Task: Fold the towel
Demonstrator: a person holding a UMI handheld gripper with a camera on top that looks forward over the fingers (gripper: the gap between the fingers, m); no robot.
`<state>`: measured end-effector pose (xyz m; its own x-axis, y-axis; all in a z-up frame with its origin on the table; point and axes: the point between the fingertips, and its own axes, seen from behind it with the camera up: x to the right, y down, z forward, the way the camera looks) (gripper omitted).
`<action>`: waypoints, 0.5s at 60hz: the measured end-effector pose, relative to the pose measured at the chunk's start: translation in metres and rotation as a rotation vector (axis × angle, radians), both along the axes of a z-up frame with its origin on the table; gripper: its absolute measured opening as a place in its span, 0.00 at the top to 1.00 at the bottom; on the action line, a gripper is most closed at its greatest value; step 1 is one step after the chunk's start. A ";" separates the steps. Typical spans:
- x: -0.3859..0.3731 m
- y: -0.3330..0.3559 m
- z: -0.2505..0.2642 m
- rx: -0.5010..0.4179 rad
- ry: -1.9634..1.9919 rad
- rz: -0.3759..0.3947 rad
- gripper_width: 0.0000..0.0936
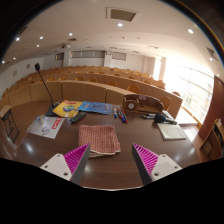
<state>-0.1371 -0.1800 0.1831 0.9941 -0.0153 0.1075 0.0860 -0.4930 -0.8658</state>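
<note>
A reddish-brown patterned towel (99, 138) lies flat on the dark wooden table (125, 170), as a neat rectangle with stacked edges at its near side. My gripper (111, 161) hovers above the table just short of the towel. Its two fingers with magenta pads (76, 158) are spread wide, the left one close to the towel's near left corner, the right one off to the towel's right. Nothing is between them.
Beyond the towel lie a blue and yellow cloth or paper (82, 108), pens (120, 116), a paper with pictures (45, 126) at left, a wooden toy vehicle (143, 102) and a book (171, 130) at right. A microphone (40, 75) stands at the far left. Rows of lecture-hall seating lie behind.
</note>
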 end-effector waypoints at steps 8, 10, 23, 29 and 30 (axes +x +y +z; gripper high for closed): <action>-0.014 -0.063 0.014 0.016 -0.030 -0.024 0.09; -0.017 -0.079 0.016 0.016 -0.035 -0.029 0.09; -0.036 -0.161 0.022 0.006 -0.047 -0.030 0.10; -0.040 -0.183 0.029 0.012 -0.058 -0.034 0.09; -0.042 -0.184 0.029 0.012 -0.058 -0.034 0.09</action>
